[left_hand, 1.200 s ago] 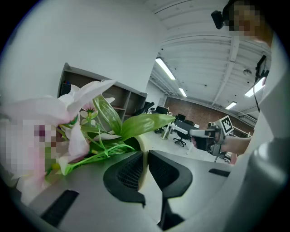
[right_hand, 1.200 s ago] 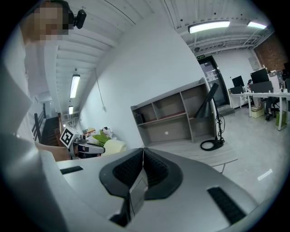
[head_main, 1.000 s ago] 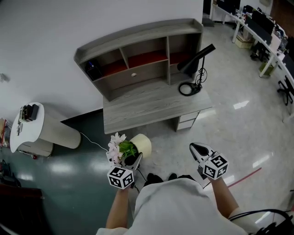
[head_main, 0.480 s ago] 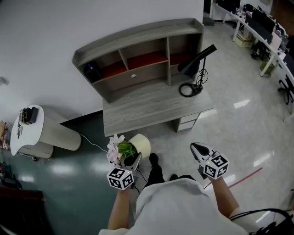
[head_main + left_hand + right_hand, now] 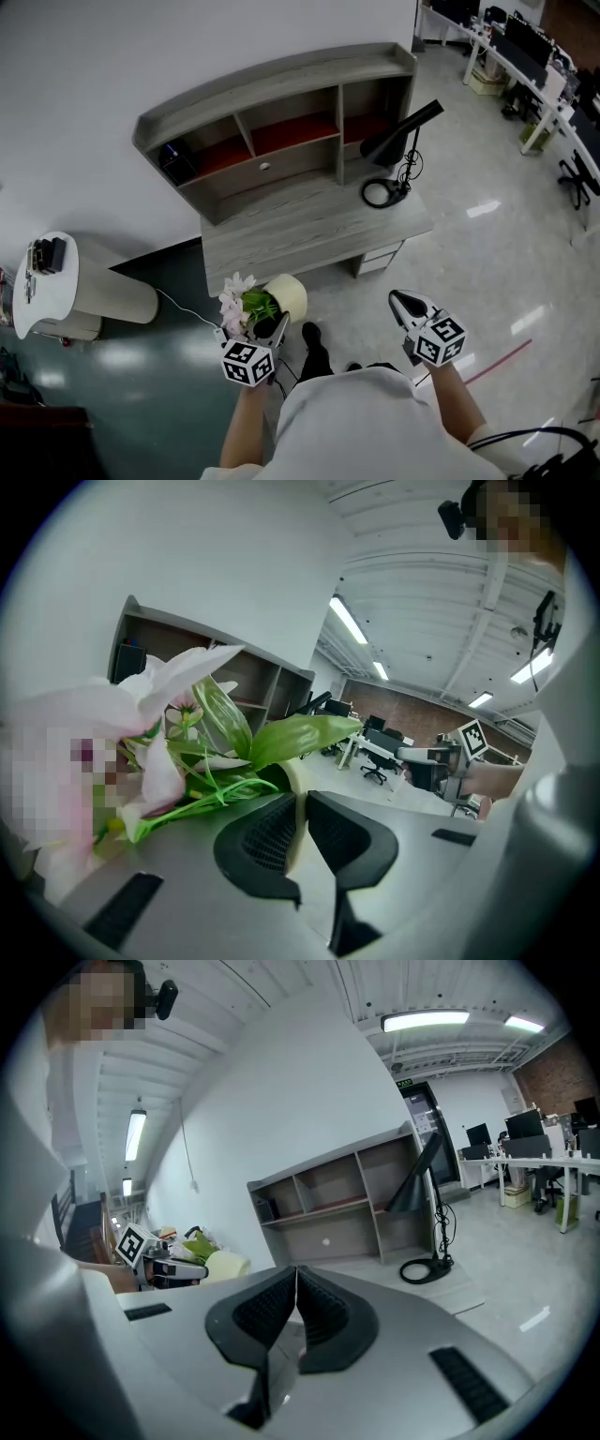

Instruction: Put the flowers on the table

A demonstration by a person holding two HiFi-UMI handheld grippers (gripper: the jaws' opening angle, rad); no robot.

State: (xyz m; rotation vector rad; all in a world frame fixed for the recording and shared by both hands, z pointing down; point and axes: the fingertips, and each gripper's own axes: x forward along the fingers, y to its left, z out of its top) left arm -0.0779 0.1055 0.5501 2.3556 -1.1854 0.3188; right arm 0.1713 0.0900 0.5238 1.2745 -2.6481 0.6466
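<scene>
Head view: your left gripper (image 5: 277,324) clamps the pot (image 5: 289,296) of flowers (image 5: 238,300), right gripper (image 5: 399,302) closed on nothing, table (image 5: 300,227) not yet reached

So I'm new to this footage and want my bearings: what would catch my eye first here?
The pink and white flowers in a pale yellow pot stand out, the pot clamped by its rim in the left gripper, low in the head view. Beyond them a grey wooden desk with a shelf unit stands against the white wall, a black lamp at its right end. The right gripper is shut and empty.
</scene>
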